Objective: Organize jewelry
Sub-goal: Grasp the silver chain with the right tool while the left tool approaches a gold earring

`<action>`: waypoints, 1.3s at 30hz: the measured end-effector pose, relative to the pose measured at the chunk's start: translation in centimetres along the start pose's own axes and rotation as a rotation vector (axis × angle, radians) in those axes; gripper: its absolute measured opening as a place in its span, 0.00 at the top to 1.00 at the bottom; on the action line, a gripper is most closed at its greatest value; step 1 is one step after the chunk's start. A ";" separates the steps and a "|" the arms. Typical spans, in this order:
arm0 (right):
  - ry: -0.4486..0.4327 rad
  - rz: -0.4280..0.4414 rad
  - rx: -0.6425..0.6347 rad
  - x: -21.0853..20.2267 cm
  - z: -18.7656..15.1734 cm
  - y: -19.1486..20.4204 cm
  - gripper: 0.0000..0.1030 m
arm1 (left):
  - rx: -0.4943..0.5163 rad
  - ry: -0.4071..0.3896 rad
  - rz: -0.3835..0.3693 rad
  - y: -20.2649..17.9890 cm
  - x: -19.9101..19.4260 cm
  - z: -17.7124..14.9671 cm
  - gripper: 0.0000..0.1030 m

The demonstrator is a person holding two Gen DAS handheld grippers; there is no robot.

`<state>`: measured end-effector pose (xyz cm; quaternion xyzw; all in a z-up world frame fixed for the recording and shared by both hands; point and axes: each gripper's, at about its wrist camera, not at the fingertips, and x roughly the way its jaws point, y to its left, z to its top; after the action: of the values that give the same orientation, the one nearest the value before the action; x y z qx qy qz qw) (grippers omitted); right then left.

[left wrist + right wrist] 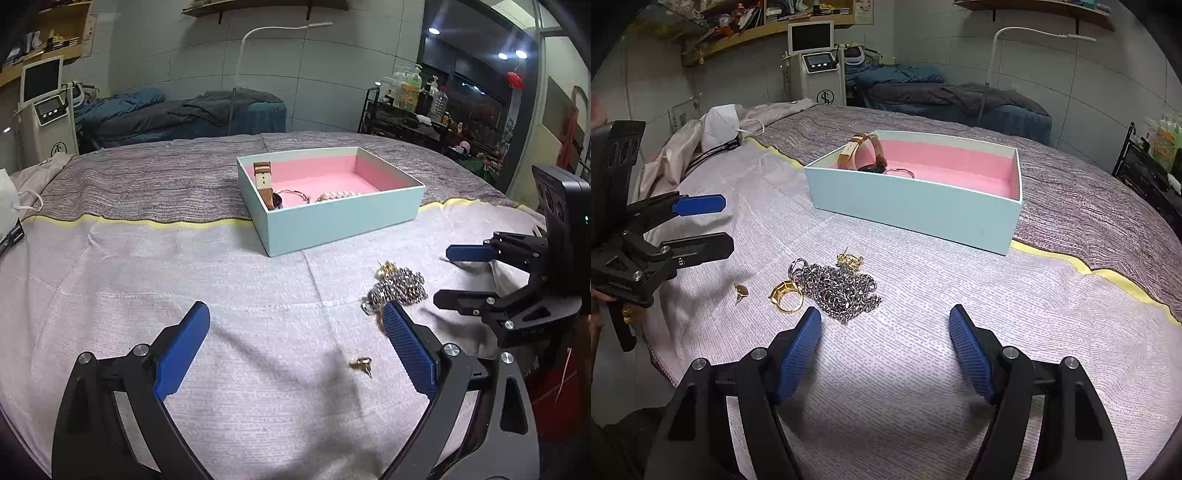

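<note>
Just beyond the right gripper [884, 321], fingers released and empty, lies the chain [838, 290]; left gripper [295, 325] released too.

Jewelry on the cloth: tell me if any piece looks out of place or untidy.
Several pieces lie loose outside the light blue box with pink lining: a silver chain heaped in a tangle, a gold ring touching it, a gold ornament at its far edge, and a small gold stud earring lying apart.

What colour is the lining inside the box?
Pink lining inside a pale blue box; clearest in the right wrist view.
</note>
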<state>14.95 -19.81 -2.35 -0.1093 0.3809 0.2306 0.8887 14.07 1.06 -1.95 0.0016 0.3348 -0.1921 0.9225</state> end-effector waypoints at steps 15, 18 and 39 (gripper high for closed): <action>0.040 0.019 -0.064 0.8 0.0 0.9 0.38 | 0.141 0.080 -0.060 -4.2 1.6 -2.4 0.72; 0.048 0.031 -0.080 1.1 0.3 1.1 0.40 | 0.168 0.092 -0.046 -4.6 1.9 -2.3 0.76; 0.057 0.073 -0.108 2.2 1.3 2.8 0.82 | 0.076 0.086 -0.047 -3.6 1.4 -2.5 0.85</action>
<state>15.67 -16.16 -3.15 -0.1499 0.3966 0.2799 0.8613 12.23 -2.47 -4.34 0.0370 0.3668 -0.2258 0.9017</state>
